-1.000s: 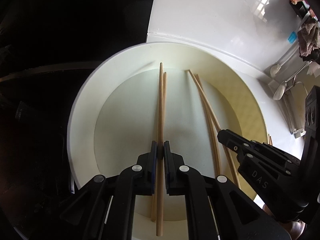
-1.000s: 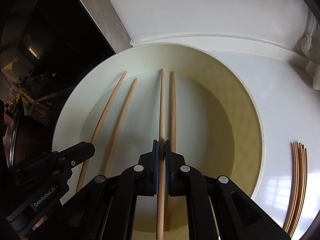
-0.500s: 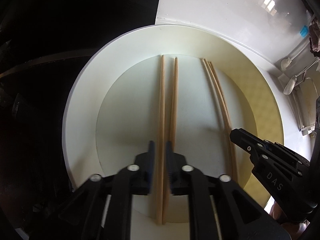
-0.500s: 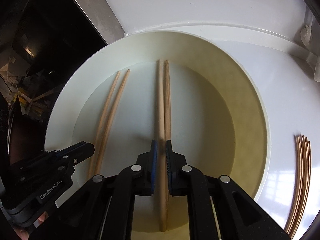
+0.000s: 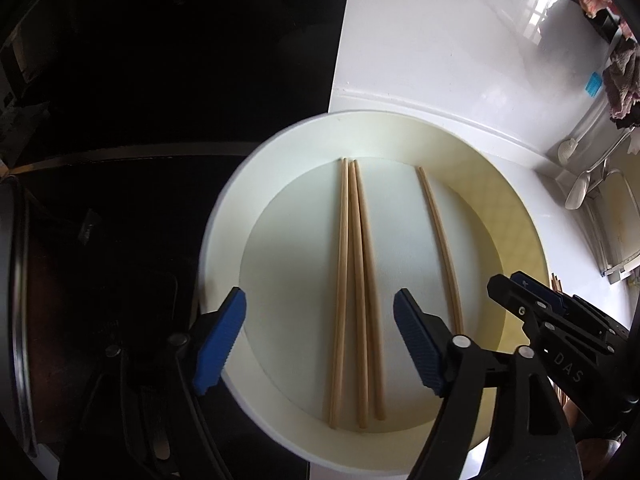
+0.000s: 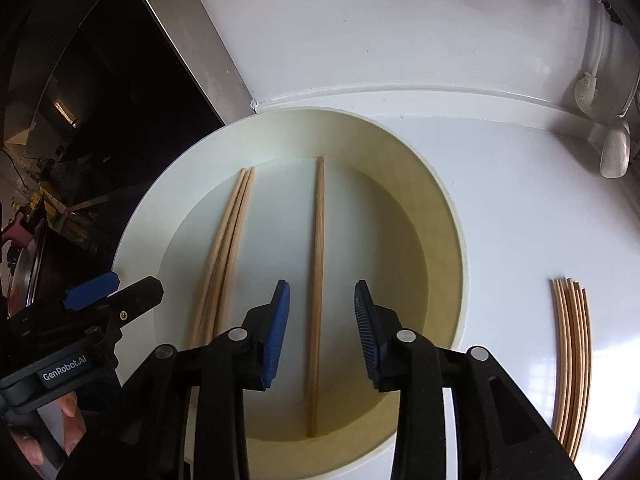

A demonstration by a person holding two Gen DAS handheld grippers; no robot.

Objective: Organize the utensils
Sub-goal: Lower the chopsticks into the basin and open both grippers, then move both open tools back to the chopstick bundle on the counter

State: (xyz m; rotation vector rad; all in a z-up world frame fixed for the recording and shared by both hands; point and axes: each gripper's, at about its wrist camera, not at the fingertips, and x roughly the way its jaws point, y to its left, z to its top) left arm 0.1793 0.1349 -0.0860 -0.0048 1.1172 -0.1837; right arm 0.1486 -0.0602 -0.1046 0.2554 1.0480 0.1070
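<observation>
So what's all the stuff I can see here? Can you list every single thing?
Bowl: one, cream, big and round, on the white counter.
Chopsticks in the bowl: four, light wood; three bunched together, one alone beside them.
Chopsticks on the counter: a small bundle, light wood, to the right of the bowl; exact count unclear.
Spoons: two pale ones near the far right edge.
Counter: one, white and shiny.
Cloth: one, pinkish, far right corner.
Left gripper: black with blue pads, open above the three chopsticks, jaws just opened.
Right gripper: black with blue pads, open around the single chopstick, not pressing it, jaws just opened.
</observation>
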